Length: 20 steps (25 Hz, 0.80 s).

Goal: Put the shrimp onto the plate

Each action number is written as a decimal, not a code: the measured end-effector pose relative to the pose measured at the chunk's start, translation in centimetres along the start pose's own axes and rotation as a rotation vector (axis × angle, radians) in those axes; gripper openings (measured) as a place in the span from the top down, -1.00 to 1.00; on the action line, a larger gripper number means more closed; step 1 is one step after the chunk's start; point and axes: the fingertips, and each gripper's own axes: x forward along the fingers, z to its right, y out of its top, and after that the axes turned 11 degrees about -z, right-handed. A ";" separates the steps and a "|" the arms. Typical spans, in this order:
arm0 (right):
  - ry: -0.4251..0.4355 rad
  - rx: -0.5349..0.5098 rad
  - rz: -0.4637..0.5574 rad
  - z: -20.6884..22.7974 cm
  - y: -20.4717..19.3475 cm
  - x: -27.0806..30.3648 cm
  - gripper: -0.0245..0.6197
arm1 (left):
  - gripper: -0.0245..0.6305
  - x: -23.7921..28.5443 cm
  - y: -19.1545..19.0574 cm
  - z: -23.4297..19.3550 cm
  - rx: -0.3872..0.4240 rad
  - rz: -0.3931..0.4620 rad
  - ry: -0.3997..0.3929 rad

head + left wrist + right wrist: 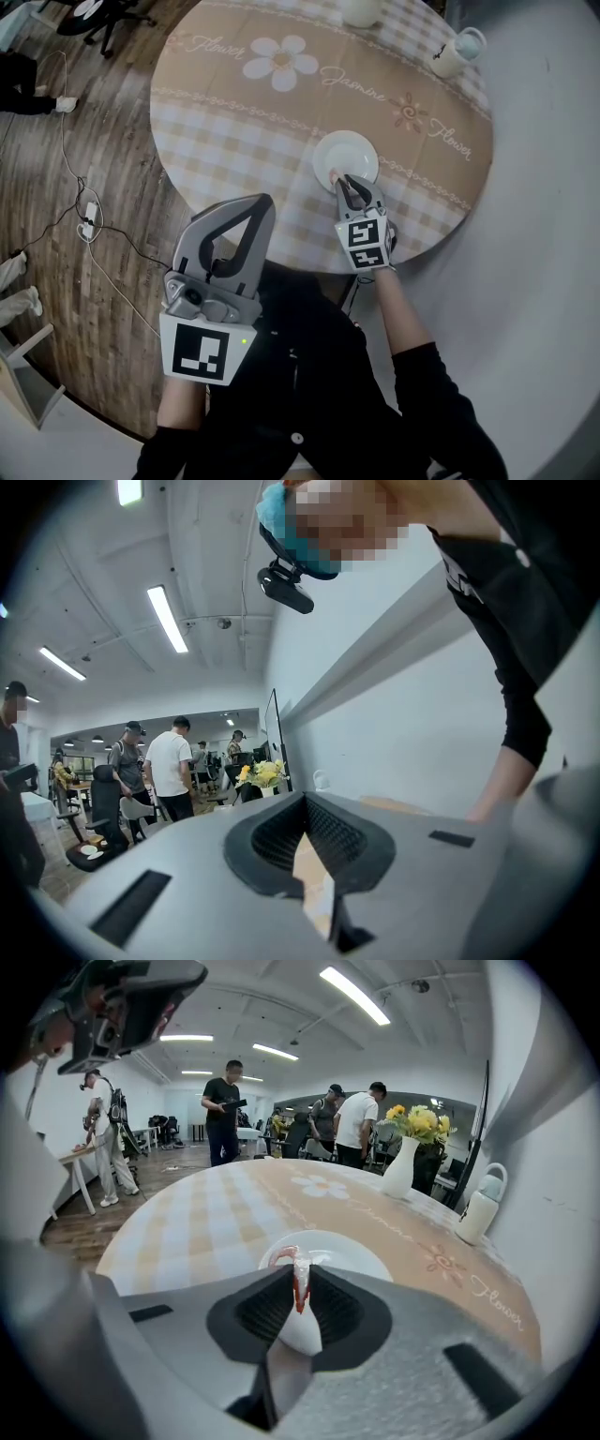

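Note:
A white plate (352, 153) sits on the round checked table (234, 131), near its right front. My right gripper (343, 182) hangs over the plate's near rim, shut on a red and white shrimp (298, 1277). In the right gripper view the shrimp's curled tail (284, 1254) sticks out past the jaw tips, above the plate (347, 1251). My left gripper (260, 201) is held off the table's front edge, tilted upward. In the left gripper view its jaws (309, 850) stand together with nothing between them, pointing at the room and the wall.
A white vase with yellow flowers (401, 1162) and a white lidded jug (480, 1206) stand at the table's far side; the jug (457, 52) is at the far right in the head view. Cables (89, 220) lie on the wooden floor at the left. Several people stand beyond the table.

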 end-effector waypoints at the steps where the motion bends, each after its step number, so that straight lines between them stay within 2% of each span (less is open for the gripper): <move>1: 0.002 -0.001 -0.011 0.0 -0.2 0.3 0.80 | 0.92 0.0 0.0 0.0 -0.001 -0.001 0.001; 13: -0.005 -0.016 -0.122 0.3 -1.7 3.0 0.80 | 0.92 -0.3 -0.6 0.0 -0.015 -0.013 0.016; 20: 0.008 0.019 -0.140 0.7 -1.5 3.6 0.80 | 0.92 -0.5 -0.7 0.1 -0.018 -0.015 0.015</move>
